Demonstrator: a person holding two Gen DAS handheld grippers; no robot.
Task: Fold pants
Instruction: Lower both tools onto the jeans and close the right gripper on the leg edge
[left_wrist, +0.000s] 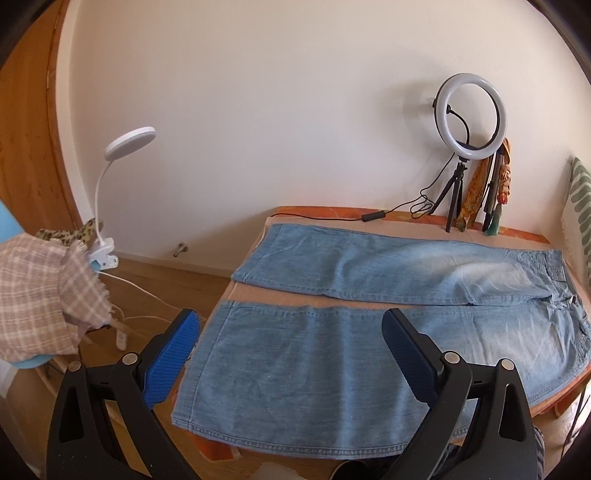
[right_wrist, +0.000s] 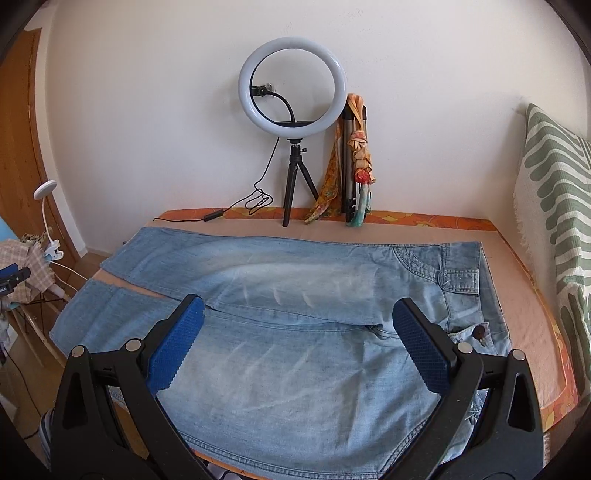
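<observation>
**Jeans flat on the bed, both grippers wide open**

Jeans (left_wrist: 369, 306) lay spread flat across the bed (left_wrist: 413, 218) in the left wrist view, legs side by side with a narrow strip of cover showing between them. Both hems reached the bed's left edge, and the waistband lay toward its right edge. The left gripper (left_wrist: 291, 354) hovered over the near leg close to its hem, its blue-padded fingers (left_wrist: 168, 363) spread wide and holding nothing. Along the bed's far edge, against the wall, stood a ring light (left_wrist: 469, 118) on a small tripod, its cable trailing leftward. Off the left edge, a white clip lamp (left_wrist: 129, 144) rose beside a checked cloth (left_wrist: 44, 295).

From the right wrist, the jeans (right_wrist: 295, 369) filled the middle of the bed (right_wrist: 517, 314), waistband and a dark button (right_wrist: 479, 332) toward the right edge. The right gripper (right_wrist: 297, 345) hung above the near leg around the crotch seam, fingers (right_wrist: 173, 354) far apart and empty. The ring light (right_wrist: 293, 85) stood at the far edge, with a patterned scarf (right_wrist: 332, 184) draped just to its right. A green-striped cushion (right_wrist: 554, 221) leaned at the bed's right edge.
</observation>
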